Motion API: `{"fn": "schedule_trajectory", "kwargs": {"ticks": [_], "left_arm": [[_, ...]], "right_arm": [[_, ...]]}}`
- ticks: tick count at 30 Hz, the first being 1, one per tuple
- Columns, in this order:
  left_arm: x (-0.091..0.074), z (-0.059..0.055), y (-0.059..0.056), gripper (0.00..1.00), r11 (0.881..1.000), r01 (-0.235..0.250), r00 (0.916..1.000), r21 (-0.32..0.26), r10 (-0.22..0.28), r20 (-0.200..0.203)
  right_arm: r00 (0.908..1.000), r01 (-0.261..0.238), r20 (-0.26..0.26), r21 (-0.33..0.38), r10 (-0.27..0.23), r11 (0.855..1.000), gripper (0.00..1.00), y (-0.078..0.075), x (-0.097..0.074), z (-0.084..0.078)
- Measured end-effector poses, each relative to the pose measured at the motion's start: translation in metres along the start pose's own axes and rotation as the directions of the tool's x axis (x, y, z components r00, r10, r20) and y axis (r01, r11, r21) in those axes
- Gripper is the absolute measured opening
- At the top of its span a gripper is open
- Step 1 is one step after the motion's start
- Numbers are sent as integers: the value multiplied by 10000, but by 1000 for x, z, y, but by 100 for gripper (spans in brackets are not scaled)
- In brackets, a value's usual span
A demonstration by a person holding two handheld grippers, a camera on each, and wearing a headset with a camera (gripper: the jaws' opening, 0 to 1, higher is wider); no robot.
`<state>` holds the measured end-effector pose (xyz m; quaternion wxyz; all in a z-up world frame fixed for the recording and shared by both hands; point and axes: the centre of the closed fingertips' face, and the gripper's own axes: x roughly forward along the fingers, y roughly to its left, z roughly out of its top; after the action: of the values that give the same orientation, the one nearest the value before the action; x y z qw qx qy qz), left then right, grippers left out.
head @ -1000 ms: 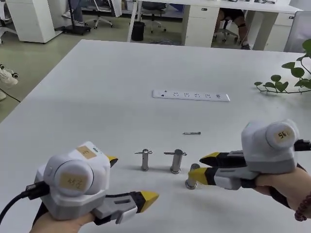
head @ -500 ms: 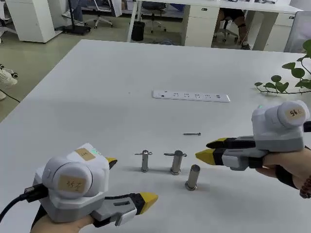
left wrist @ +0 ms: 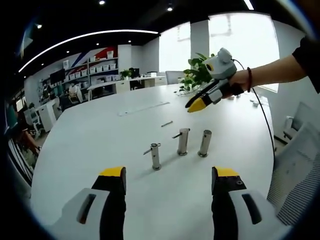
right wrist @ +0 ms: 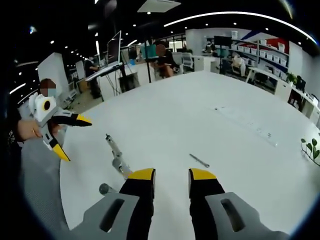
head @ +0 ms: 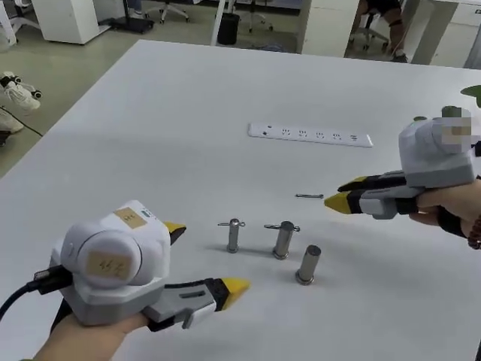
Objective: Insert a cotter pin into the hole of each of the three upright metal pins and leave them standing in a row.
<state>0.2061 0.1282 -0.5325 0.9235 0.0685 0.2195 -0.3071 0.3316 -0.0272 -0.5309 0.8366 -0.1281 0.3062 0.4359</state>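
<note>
Pulled back from the pins (head: pixel 283 241), right gripper (head: pixel 344 192) hovers over white office table (head: pixel 188 113) (jaws parted, empty, like left gripper (head: pixel 204 257)).

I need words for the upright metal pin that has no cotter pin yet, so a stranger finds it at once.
On the white table, look nearer the person than the long power strip, where three metal pins stand. The left pin and the middle pin carry a cotter pin across the top; the right pin, set slightly nearer the person, has a bare top.
</note>
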Motion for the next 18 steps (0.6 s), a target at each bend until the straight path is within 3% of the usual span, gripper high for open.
{"fn": "schedule_trajectory", "kwargs": {"ticks": [8, 18], "left_arm": [[0, -1, 3, 67, 10000, -45, 10000, -68, 44, -17], [0, -2, 9, 67, 9995, -145, 9999, -276, 144, -11]], "right_arm": [[9973, 49, -737, -382, -77, 9993, 18, -28, 26, -8], [9875, -59, -1569, -1083, -113, 9941, 16, -42, 56, -10]]}}
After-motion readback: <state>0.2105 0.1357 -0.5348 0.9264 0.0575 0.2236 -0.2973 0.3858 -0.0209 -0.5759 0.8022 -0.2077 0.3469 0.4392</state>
